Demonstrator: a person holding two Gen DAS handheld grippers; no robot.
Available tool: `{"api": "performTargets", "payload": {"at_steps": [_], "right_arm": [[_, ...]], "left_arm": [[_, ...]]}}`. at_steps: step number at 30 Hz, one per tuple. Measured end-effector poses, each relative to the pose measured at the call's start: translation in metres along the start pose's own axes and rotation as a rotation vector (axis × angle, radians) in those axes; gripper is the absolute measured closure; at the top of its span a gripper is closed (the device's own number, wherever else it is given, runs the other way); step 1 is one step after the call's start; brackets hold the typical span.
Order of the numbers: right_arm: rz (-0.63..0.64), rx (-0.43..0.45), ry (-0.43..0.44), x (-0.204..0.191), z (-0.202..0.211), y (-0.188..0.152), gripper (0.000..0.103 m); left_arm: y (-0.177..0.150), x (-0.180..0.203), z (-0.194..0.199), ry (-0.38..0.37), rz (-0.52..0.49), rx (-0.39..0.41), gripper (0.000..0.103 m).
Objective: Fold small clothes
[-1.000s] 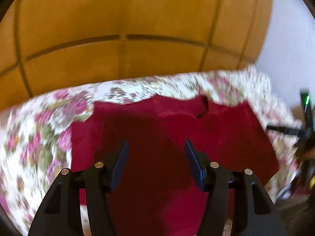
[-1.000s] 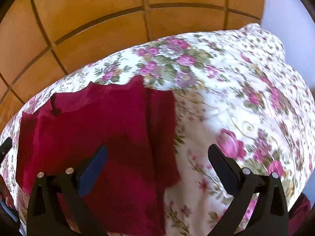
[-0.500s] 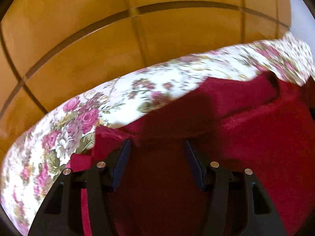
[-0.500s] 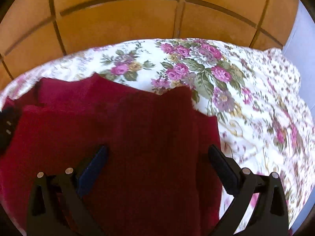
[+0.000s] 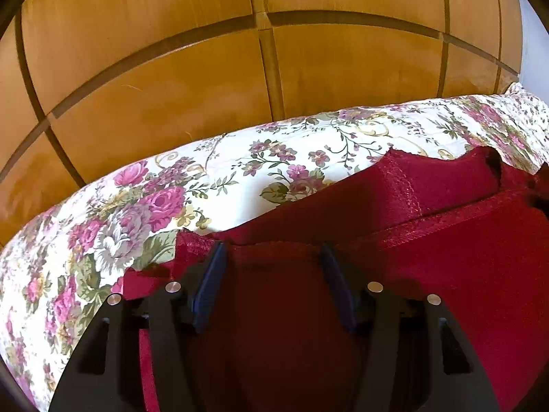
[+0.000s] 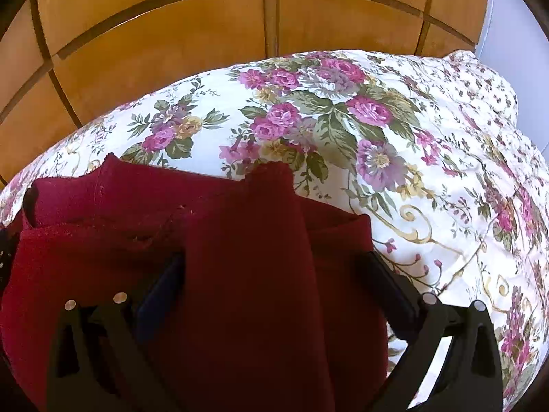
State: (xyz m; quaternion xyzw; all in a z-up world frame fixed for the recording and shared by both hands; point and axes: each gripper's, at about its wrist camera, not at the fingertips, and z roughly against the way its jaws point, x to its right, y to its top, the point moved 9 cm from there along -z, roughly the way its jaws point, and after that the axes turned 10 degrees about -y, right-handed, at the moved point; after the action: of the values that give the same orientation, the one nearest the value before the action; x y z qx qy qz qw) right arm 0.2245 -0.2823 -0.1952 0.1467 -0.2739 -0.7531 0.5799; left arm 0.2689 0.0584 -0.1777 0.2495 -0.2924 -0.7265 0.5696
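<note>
Near the left edge of the red garment [image 5: 429, 274], on the bed [image 5: 240, 171], the left hand-held gripper [image 5: 272, 250] stands with its jaws partly apart and pointing down at the cloth. A raised ridge of the garment's hem lies between the blue pads, but whether they press on it cannot be told. Toward the garment's right edge, the right hand-held gripper [image 6: 274, 257] stands with jaws wide apart, straddling a long folded strip of the same red cloth; neither pad pinches it.

The garment lies spread on the flowered bedcover [image 6: 377, 137], close to the near edge of the bed, with its far hem ragged and one flap doubled over. A wooden panelled wall [image 5: 206, 68] rises beyond the bed's far edge.

The step in hand looks like taking hold of the two sides for a fold. The next move calls for both pairs of jaws to close on a single layer edge, evenly, so that the fold lifts straight and does not drag the bedcover.

No container shows in either view.
</note>
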Motion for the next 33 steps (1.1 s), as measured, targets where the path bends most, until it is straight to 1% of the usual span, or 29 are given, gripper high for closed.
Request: {"api": "performTargets", "payload": {"at_steps": [5,7,10,11,13,15,16,18,21,23,28,33], "right_arm": [[0.012,0.012,-0.014,-0.001,0.003,-0.001,0.002],[0.012,0.011,-0.014,-0.001,0.003,-0.002,0.002],[0.012,0.01,-0.012,-0.001,0.002,-0.002,0.002],[0.013,0.009,-0.012,-0.001,0.002,-0.002,0.002],[0.015,0.006,-0.013,-0.002,0.001,-0.001,0.002],[0.017,0.006,-0.014,-0.002,0.001,-0.001,0.002],[0.018,0.006,-0.015,-0.003,0.001,-0.001,0.002],[0.02,0.005,-0.015,-0.003,0.0,0.0,0.002],[0.014,0.001,-0.007,-0.002,0.001,0.0,0.002],[0.01,0.0,-0.004,-0.001,0.002,0.0,0.002],[0.0,-0.003,0.011,0.004,0.018,-0.002,0.002],[0.076,0.028,-0.004,0.006,0.046,-0.012,0.002]], "left_arm": [[-0.002,0.003,0.008,0.019,-0.016,0.007,0.039],[-0.003,0.002,0.013,0.025,-0.01,0.01,0.026],[-0.007,0.002,0.027,0.001,-0.007,0.014,0.022],[-0.01,0.001,0.034,0.009,-0.002,0.019,0.022],[-0.018,-0.004,0.047,0.053,0.003,0.035,0.015],[-0.027,-0.009,0.054,0.068,0.006,0.055,0.015],[-0.033,-0.014,0.053,0.07,0.02,0.052,0.013],[-0.039,-0.022,0.046,0.042,0.072,0.029,0.01],[-0.041,-0.033,0.027,-0.026,0.169,-0.032,0.003],[-0.042,-0.033,0.022,-0.055,0.188,-0.041,0.003],[-0.044,-0.033,0.025,-0.061,0.191,-0.024,0.003],[-0.044,-0.033,0.031,-0.06,0.191,-0.008,0.003]]}}
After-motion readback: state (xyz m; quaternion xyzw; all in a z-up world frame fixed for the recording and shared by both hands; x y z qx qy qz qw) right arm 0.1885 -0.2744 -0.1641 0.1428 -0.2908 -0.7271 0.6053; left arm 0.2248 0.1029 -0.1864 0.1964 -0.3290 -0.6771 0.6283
